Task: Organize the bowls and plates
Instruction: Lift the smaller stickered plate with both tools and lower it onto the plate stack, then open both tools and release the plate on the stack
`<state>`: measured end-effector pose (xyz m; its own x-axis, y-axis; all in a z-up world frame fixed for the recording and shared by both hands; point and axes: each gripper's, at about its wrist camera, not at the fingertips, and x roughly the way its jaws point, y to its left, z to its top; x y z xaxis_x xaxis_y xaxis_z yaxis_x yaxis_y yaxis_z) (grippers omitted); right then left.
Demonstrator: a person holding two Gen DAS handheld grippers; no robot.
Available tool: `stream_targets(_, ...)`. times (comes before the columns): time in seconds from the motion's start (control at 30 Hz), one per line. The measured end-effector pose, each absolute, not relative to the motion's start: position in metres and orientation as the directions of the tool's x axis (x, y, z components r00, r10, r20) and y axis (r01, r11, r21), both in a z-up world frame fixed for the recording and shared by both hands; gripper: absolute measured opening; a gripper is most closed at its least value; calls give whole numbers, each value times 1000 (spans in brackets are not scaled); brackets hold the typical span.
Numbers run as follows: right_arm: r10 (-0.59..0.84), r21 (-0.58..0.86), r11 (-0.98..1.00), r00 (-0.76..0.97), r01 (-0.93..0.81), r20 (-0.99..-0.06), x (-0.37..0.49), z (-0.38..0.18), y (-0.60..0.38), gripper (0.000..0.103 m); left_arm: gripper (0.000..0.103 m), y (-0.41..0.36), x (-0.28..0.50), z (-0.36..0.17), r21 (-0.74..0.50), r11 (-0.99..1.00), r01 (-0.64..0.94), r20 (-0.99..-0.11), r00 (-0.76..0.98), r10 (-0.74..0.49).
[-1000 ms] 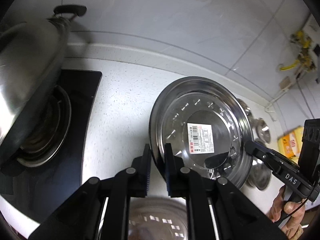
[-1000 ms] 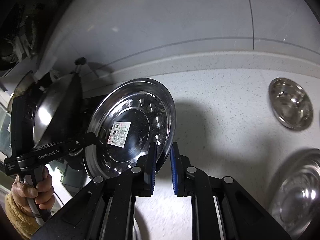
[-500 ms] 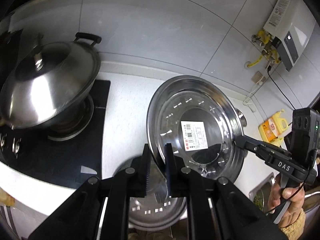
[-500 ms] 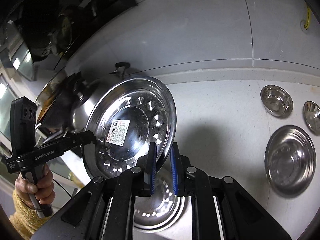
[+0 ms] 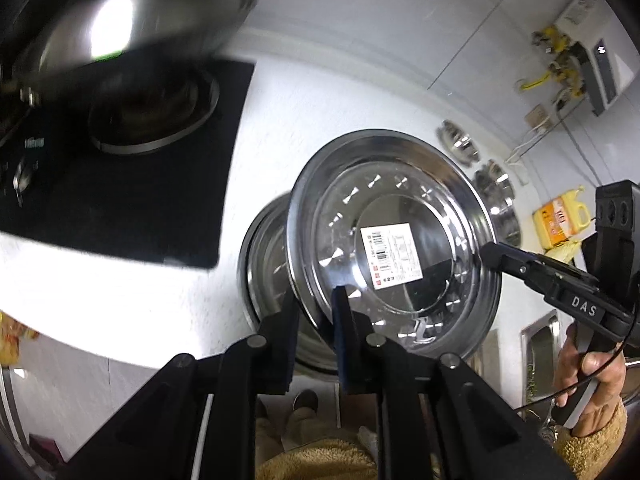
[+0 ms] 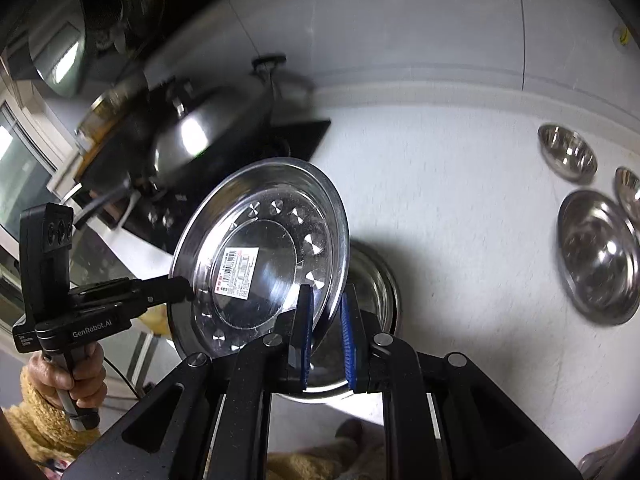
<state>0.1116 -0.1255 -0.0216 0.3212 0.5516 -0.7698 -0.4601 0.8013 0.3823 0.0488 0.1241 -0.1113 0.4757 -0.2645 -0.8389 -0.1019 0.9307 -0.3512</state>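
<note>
A: What is the left gripper (image 5: 316, 320) doing?

B: Its jaws are opening, with the rim of the stainless steel plate (image 5: 394, 248) passing between the two fingers; in the left wrist view the gap looks wider than the rim, so the pads are no longer clamping it.

A: And the right gripper (image 6: 326, 320)?

B: It is pinching the opposite rim of the same plate, blue pads pressed against the metal, and a hand (image 6: 66, 376) in a fuzzy yellow sleeve is gripping the other handle at the lower left of the right wrist view.

A: Where is the plate sitting?

B: It is tilting on edge in the middle of both frames, its white barcode sticker (image 5: 391, 256) facing the cameras. Just behind and beneath it, a second steel plate (image 5: 266, 276) is lying flat on the white countertop (image 6: 460, 200).

A: Anything else around?

B: A lidded wok (image 5: 136, 20), blurred, is sitting on the black gas stove (image 5: 132, 204) at the upper left. More steel bowls (image 6: 568, 152) and a steel dish (image 6: 596, 256) are lying at the right edge of the right wrist view.
</note>
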Motion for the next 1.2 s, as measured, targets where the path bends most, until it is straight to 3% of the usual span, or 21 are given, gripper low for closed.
stream_targets(0.37, 490, 379, 835, 224, -400, -843, 115, -98, -111, 12, 15, 123, 57, -169, -286, 951, -119, -877, 433, -209)
stream_targets(1.0, 435, 336, 867, 231, -367, -870, 120, -114, -111, 14, 16, 114, 67, -175, -178, 978, -112, -876, 471, -106)
stream_targets(1.07, 415, 309, 876, 251, -371, -875, 119, -112, -111, 22, 18, 118, 67, -172, -188, 974, -125, -871, 479, -107)
stream_targets(1.13, 426, 316, 872, 263, -374, -866, 119, -109, -114, 27, 29, 122, 66, -170, -190, 971, -143, -868, 487, -98)
stream_targets(1.2, 436, 325, 871, 274, -367, -857, 119, -106, -117, 32, 32, 125, 64, -166, -196, 968, -157, -863, 496, -94)
